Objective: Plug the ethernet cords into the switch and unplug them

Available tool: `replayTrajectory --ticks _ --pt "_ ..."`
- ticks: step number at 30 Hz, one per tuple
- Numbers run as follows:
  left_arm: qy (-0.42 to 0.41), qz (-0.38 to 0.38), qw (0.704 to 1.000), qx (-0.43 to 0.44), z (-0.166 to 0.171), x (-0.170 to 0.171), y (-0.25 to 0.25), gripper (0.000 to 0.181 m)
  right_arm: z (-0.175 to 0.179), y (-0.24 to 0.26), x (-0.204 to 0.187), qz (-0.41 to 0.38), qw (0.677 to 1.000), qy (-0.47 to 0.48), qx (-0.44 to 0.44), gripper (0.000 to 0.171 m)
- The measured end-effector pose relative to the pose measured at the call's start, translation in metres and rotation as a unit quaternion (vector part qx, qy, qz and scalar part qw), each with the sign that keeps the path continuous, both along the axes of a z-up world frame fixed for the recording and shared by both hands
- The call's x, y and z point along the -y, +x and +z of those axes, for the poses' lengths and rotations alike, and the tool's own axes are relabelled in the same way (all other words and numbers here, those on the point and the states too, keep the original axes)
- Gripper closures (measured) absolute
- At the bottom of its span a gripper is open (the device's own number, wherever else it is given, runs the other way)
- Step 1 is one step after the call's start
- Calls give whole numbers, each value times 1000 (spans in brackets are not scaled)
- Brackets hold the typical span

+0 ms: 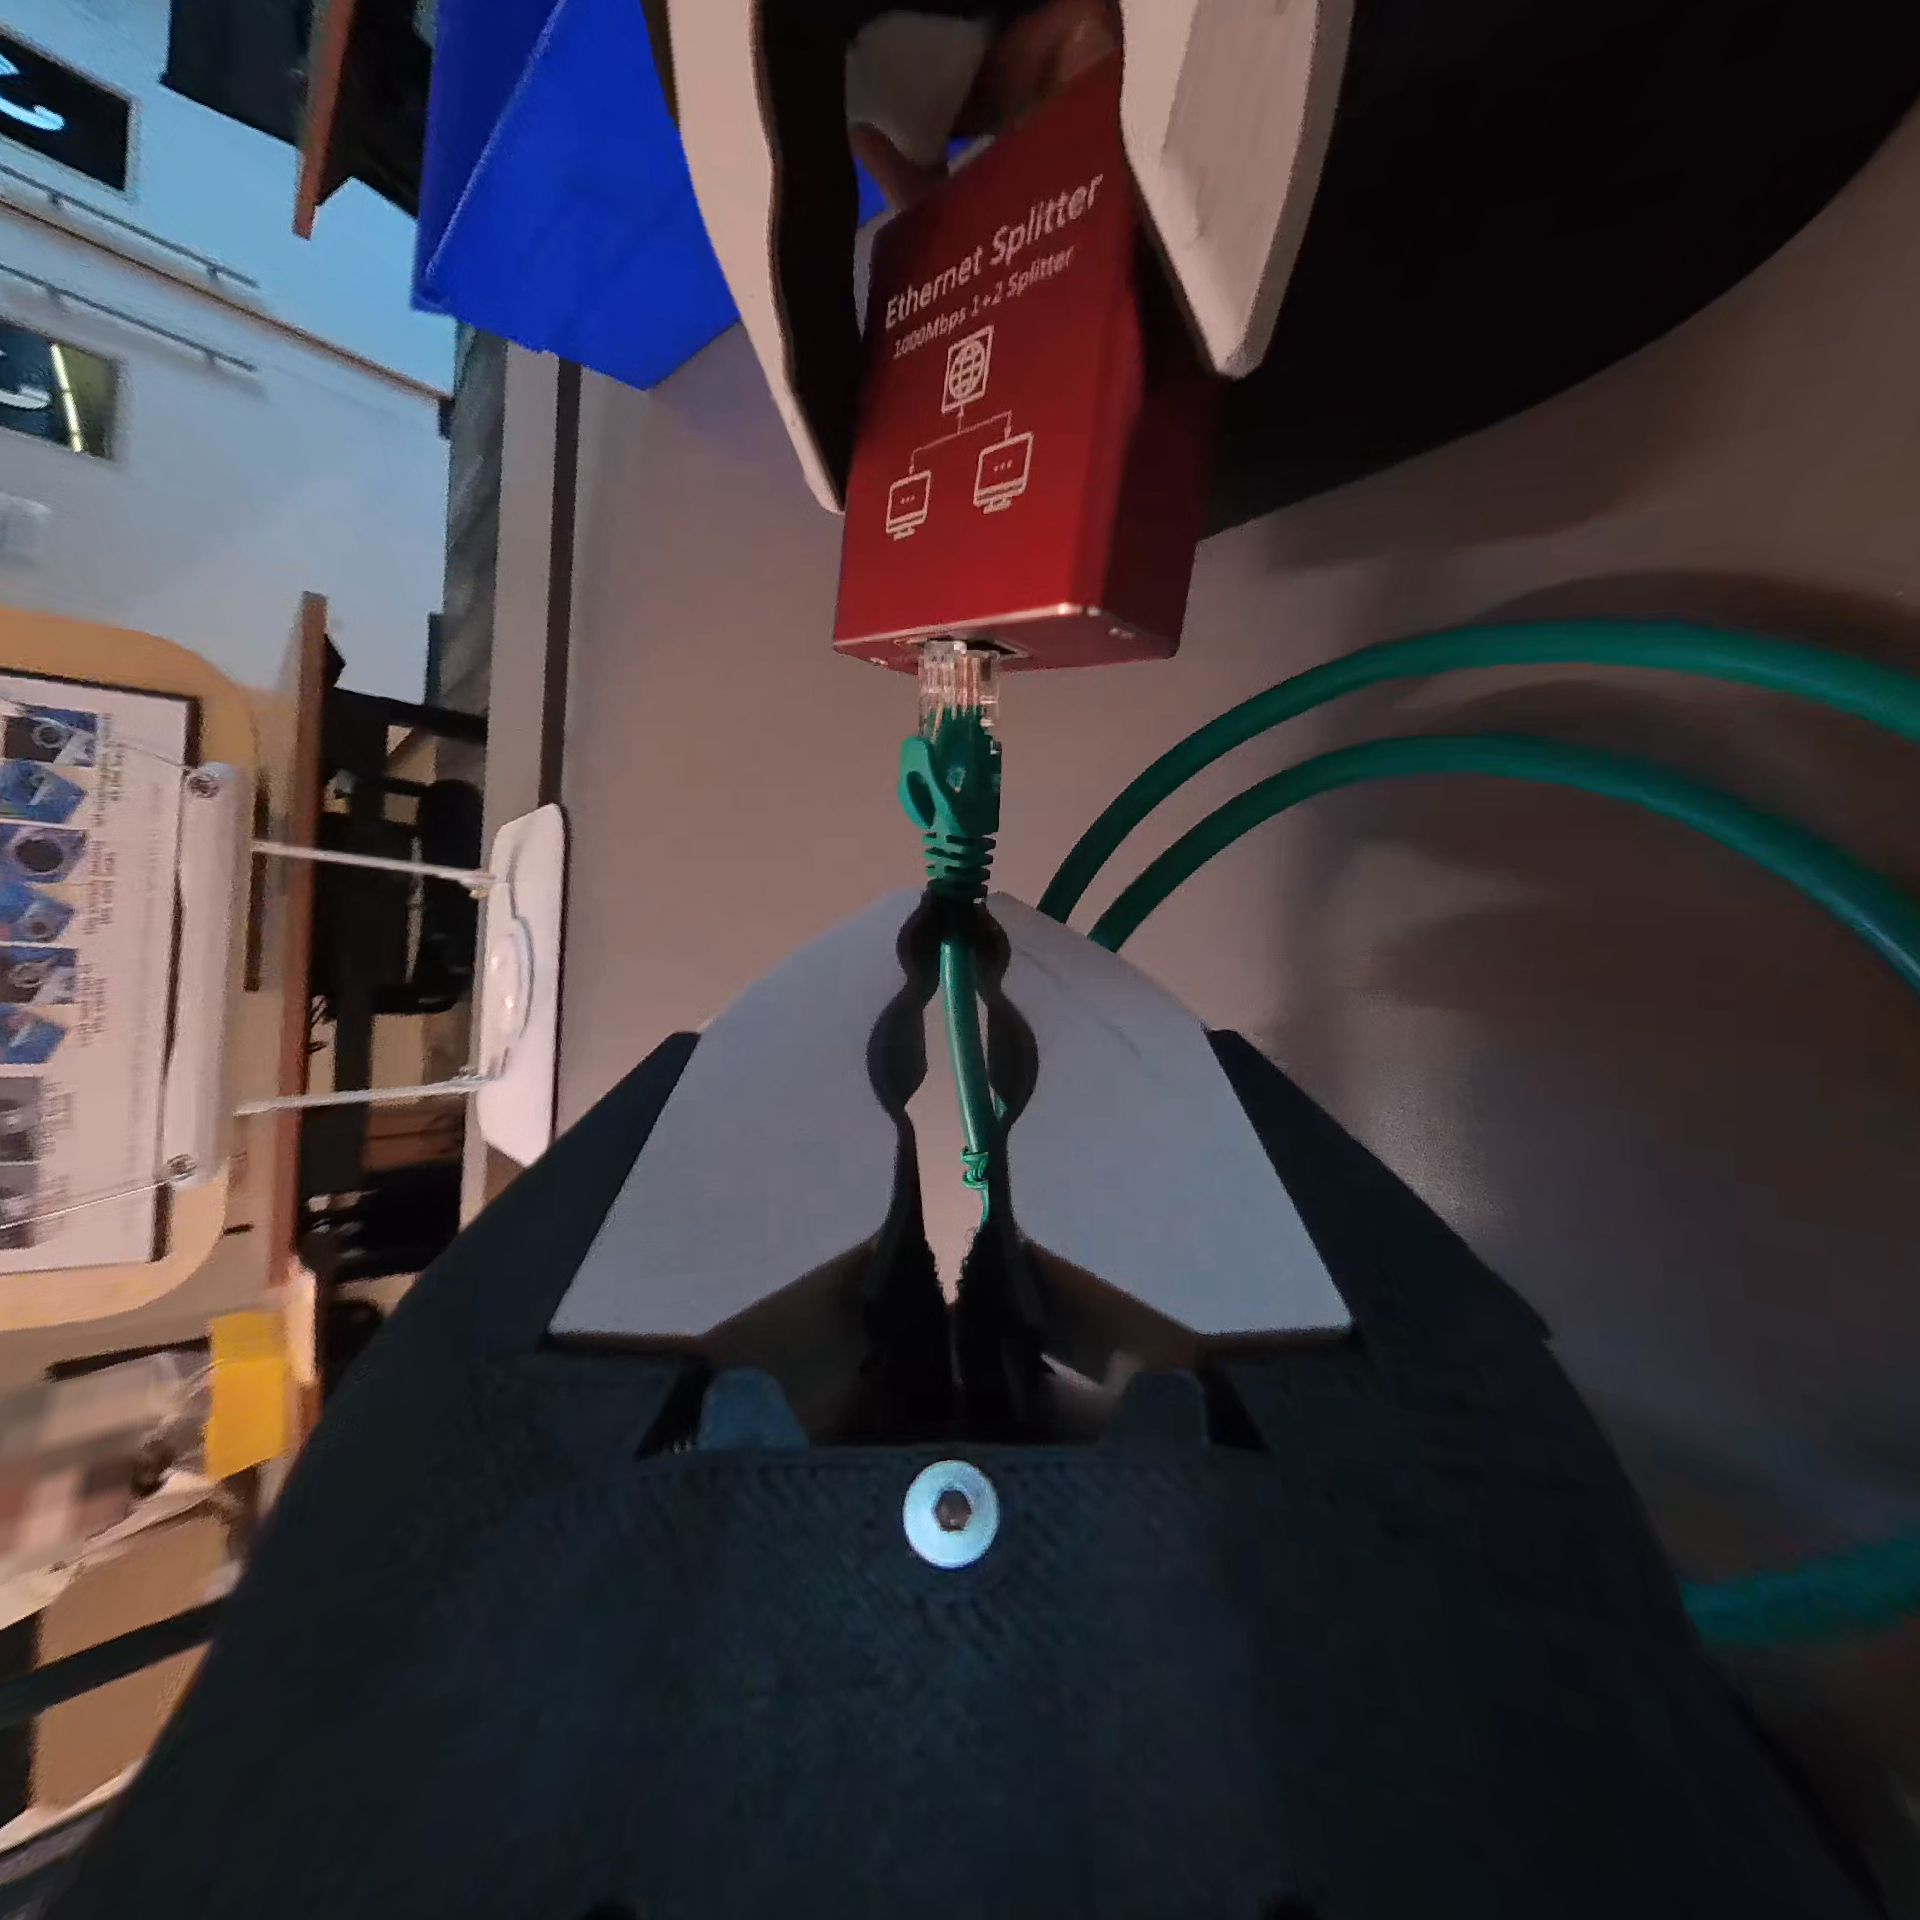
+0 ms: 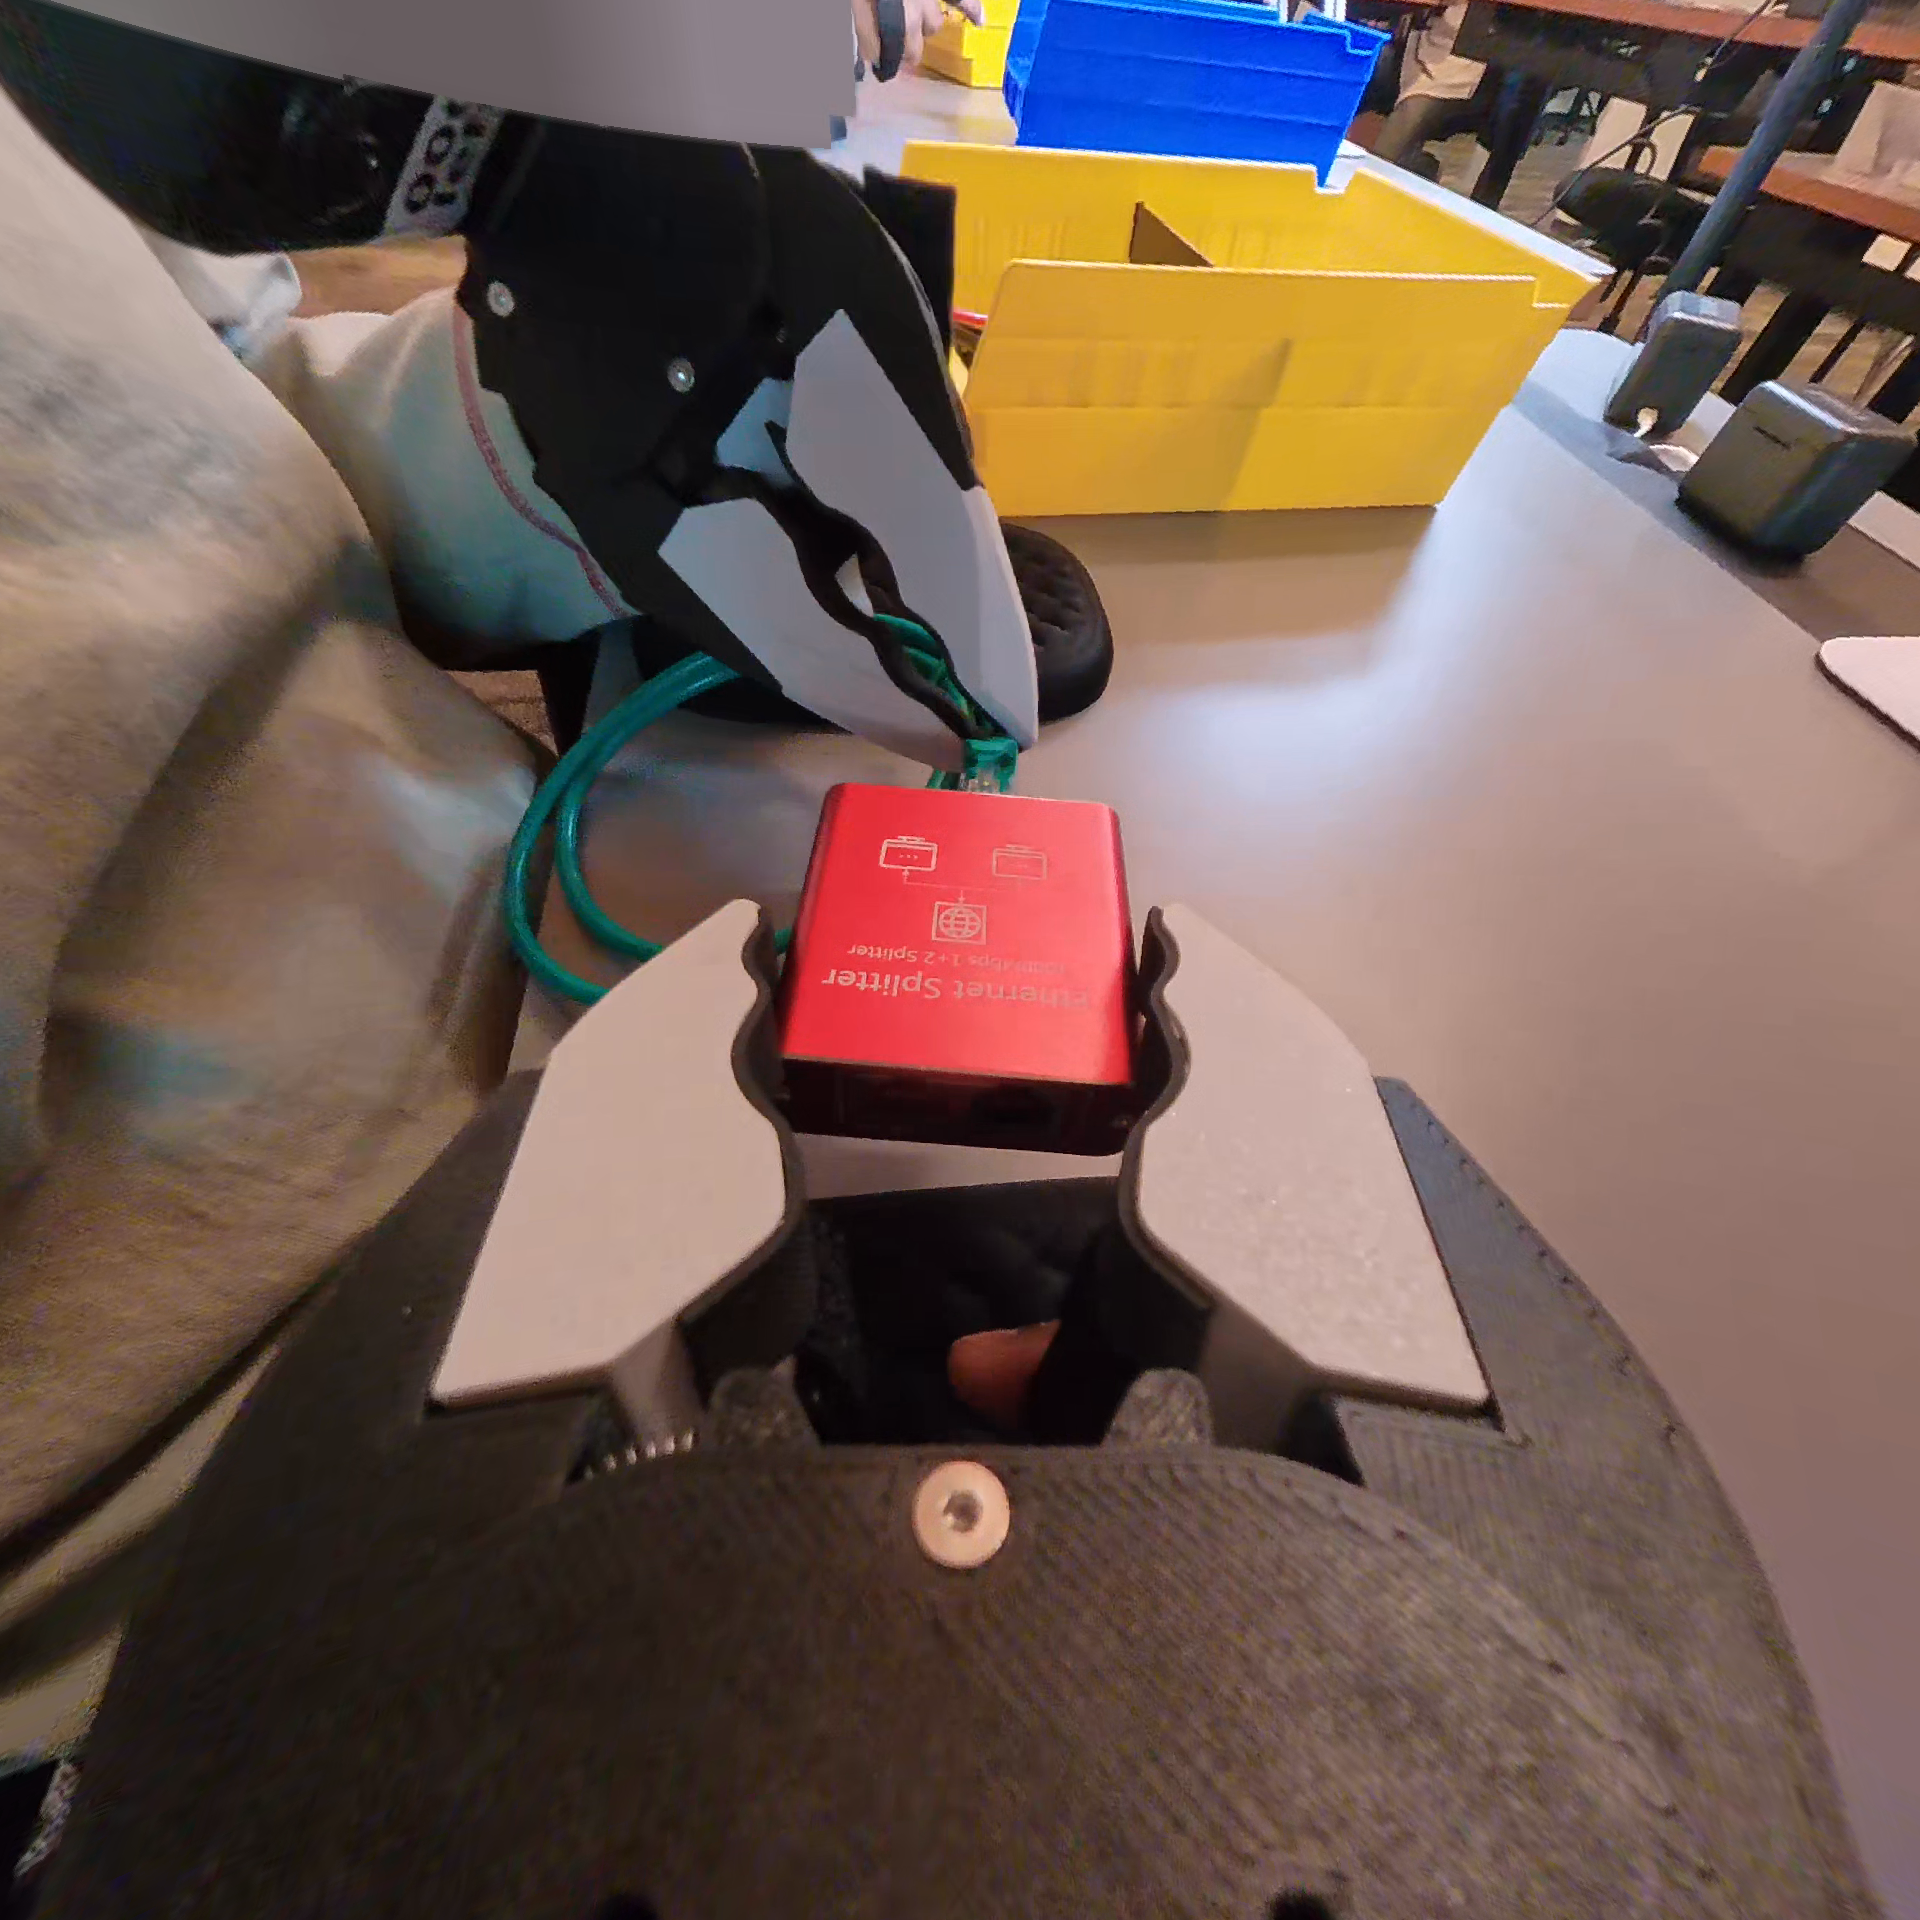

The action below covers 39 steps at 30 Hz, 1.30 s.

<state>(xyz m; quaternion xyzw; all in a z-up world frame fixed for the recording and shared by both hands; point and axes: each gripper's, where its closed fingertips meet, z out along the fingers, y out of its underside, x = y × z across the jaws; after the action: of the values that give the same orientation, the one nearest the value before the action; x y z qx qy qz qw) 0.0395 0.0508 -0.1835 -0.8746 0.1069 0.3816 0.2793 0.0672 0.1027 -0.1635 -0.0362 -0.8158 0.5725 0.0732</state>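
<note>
A red metal switch box [image 2: 961,961] sits between the fingers of my right gripper [image 2: 956,997], which is shut on its two sides just above the grey table. It also shows in the left wrist view [image 1: 1023,436]. My left gripper [image 1: 961,914] is shut on a green ethernet cord [image 1: 961,1029] just behind its boot. The cord's clear plug [image 1: 956,691] has its tip in a port on the switch's end face. In the right wrist view the left gripper [image 2: 987,727] comes in from the far side, and the green plug [image 2: 982,769] touches the switch's far end.
The green cord loops [image 1: 1455,707] on the grey table [image 2: 1455,831] beside the switch. A yellow bin [image 2: 1226,353] and a blue bin [image 2: 1174,83] stand behind. Two dark grey boxes [image 2: 1787,468] sit at the far right. A person's beige sleeve [image 2: 208,831] fills the left.
</note>
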Motion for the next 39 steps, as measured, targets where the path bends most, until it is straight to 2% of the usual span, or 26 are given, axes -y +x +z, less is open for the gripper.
replayTrajectory --ticks 5,7,9,12,14,21,26,30,36,39 --pt "-85 34 994 -57 -7 2 -3 175 -5 1 4 4 999 23 -23 104" --pt "-88 38 993 -64 -6 1 -4 175 -6 1 2 2 1000 19 -20 104" --pt "-61 40 997 -35 -6 -1 -2 175 -4 2 1 1 1000 14 -26 104" --pt "-18 55 997 52 -11 -1 3 176 -5 1 3 -10 999 23 -48 104" --pt "-4 71 995 68 -13 2 2 176 -6 -1 5 -23 997 30 -71 104" --pt "-119 90 985 -92 -15 7 -4 176 -16 -2 10 -30 994 73 -80 104" --pt "-69 72 995 -25 -20 3 -2 177 -19 -2 9 -34 994 78 -70 104" --pt "-65 62 996 -8 -31 5 0 177 -29 -1 13 -31 992 104 -69 104" --pt "-43 67 997 -12 -26 6 -6 177 -24 -6 14 -42 991 99 -84 105" --pt "35 69 997 1 -10 3 -17 174 -6 -14 12 -56 987 81 -129 105"
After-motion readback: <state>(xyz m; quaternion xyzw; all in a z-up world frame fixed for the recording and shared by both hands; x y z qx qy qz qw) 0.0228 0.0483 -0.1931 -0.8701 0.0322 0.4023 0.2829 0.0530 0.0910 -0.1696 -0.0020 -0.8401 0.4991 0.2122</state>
